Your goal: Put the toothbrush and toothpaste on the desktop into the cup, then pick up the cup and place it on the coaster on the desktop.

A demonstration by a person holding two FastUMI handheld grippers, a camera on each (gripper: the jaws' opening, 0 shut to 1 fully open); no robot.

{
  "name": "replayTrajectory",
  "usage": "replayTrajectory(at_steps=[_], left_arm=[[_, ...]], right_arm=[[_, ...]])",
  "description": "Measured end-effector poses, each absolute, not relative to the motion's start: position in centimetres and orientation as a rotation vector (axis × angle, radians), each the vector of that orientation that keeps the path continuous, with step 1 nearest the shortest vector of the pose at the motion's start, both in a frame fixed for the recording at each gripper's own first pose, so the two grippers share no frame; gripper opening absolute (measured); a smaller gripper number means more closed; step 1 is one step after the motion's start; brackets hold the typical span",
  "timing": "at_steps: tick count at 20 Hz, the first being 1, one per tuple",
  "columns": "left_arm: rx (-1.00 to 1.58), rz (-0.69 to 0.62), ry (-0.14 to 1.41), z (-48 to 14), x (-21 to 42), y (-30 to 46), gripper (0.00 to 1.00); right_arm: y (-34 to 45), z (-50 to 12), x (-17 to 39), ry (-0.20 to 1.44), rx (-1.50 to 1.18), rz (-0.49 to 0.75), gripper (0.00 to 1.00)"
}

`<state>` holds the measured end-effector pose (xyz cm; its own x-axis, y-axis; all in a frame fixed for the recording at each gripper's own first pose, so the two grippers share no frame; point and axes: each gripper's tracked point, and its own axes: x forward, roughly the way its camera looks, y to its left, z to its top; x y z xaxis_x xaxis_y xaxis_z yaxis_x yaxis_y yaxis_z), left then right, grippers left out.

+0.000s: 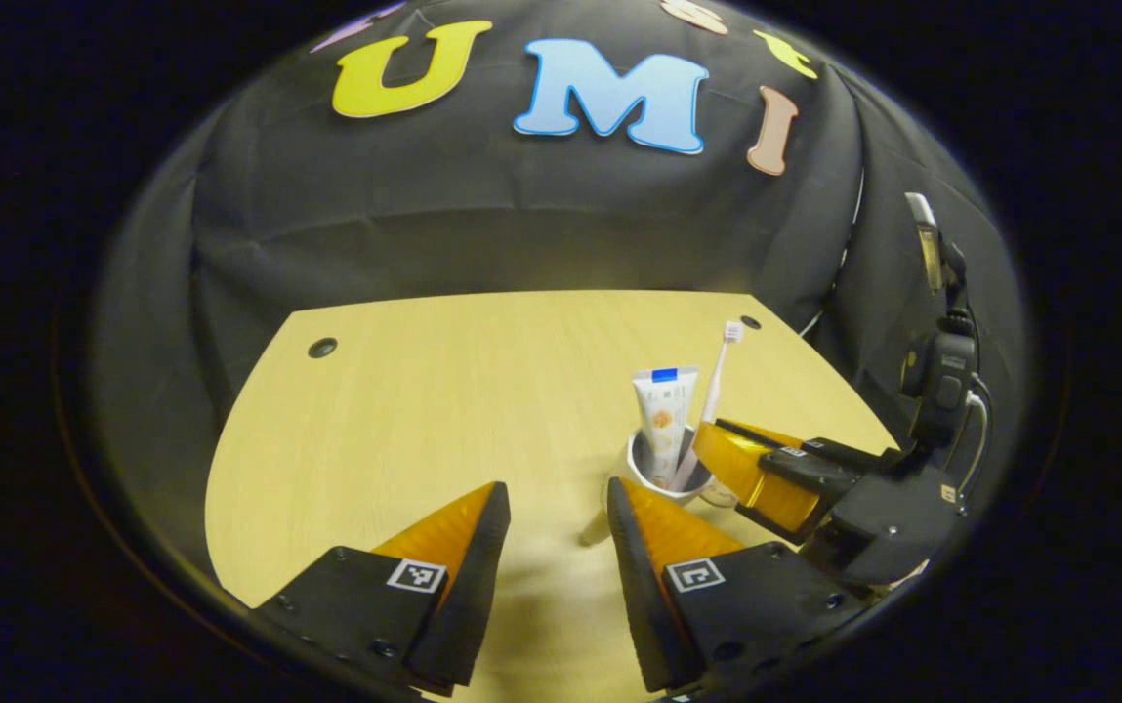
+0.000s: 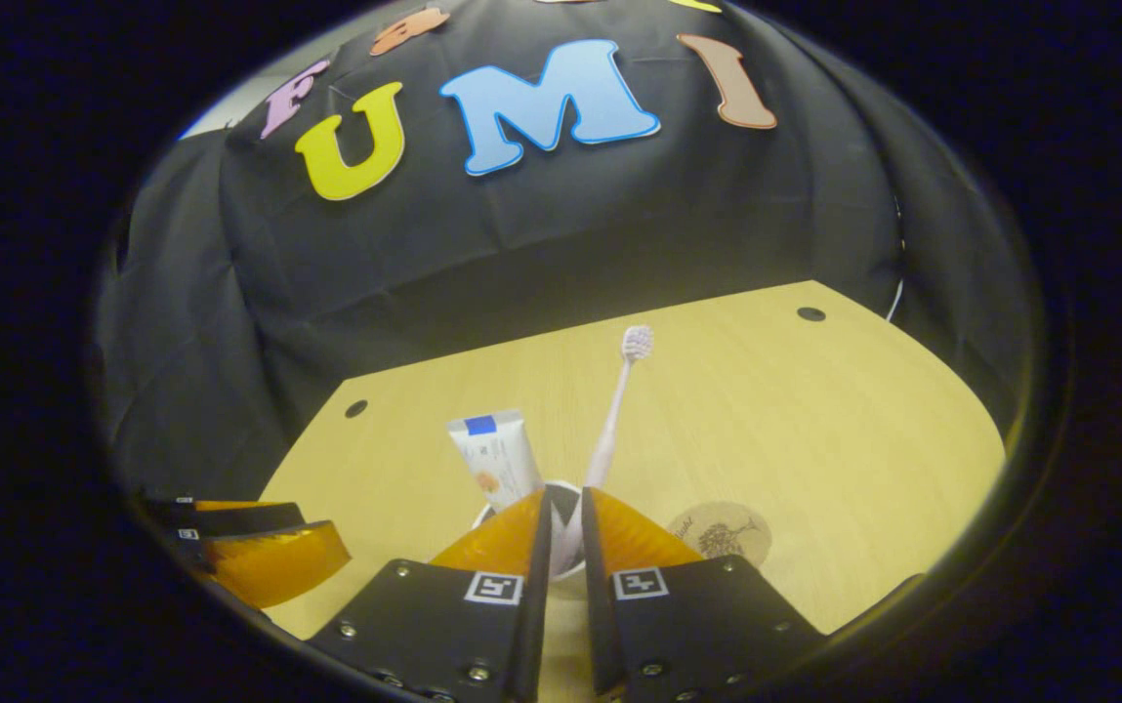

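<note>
A white cup (image 1: 653,478) stands on the wooden desktop (image 1: 424,410), holding an upright white toothpaste tube (image 1: 663,415) with a blue band and a pale toothbrush (image 1: 717,381) with its head up. My right gripper (image 1: 712,441) reaches in from the right and is shut on the cup's near wall. In the right gripper view its fingers (image 2: 561,508) leave a narrow slit, with the tube (image 2: 497,459) and brush (image 2: 614,420) rising just behind them. A round brown coaster (image 2: 722,532) lies close to the cup's right. My left gripper (image 1: 556,508) stands open to the cup's left, holding nothing.
The desktop has small dark cable holes (image 1: 322,347) near its back corners. Black cloth hangs close behind the table. My left gripper (image 2: 326,537) appears at the lower left of the right gripper view. A black camera mount with cables (image 1: 941,381) rises behind the right gripper.
</note>
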<state>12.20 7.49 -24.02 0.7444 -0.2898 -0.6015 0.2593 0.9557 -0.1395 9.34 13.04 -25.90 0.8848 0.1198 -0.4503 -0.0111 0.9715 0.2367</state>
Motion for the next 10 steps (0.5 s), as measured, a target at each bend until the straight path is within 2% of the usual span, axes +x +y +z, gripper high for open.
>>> replayTrajectory(at_steps=[1,3,4,5,6,7,10], left_arm=[[-0.043,-0.319,0.675,-24.3,12.2,7.2,0.71],[-0.02,-0.358,0.69,-24.9,12.1,6.8,0.68],[-0.005,-0.385,0.697,-25.0,11.9,6.6,0.71],[0.01,-0.415,0.706,-25.0,11.8,6.2,0.67],[0.025,-0.445,0.716,-25.3,11.8,5.9,0.71],[0.04,-0.474,0.73,-25.6,11.7,5.7,0.67],[0.109,-0.562,0.768,-26.7,11.5,4.2,0.67]], right_arm=[[12.8,-25.9,9.2,0.484,0.227,0.069,0.19],[12.4,-25.6,8.7,0.489,0.232,0.066,0.19],[12.0,-25.3,8.4,0.486,0.237,0.061,0.19],[11.5,-25.1,8.1,0.485,0.242,0.055,0.19],[10.9,-25.0,7.9,0.486,0.243,0.047,0.19],[10.3,-25.0,7.7,0.489,0.244,0.038,0.19],[8.2,-25.0,7.1,0.501,0.259,0.005,0.19]])
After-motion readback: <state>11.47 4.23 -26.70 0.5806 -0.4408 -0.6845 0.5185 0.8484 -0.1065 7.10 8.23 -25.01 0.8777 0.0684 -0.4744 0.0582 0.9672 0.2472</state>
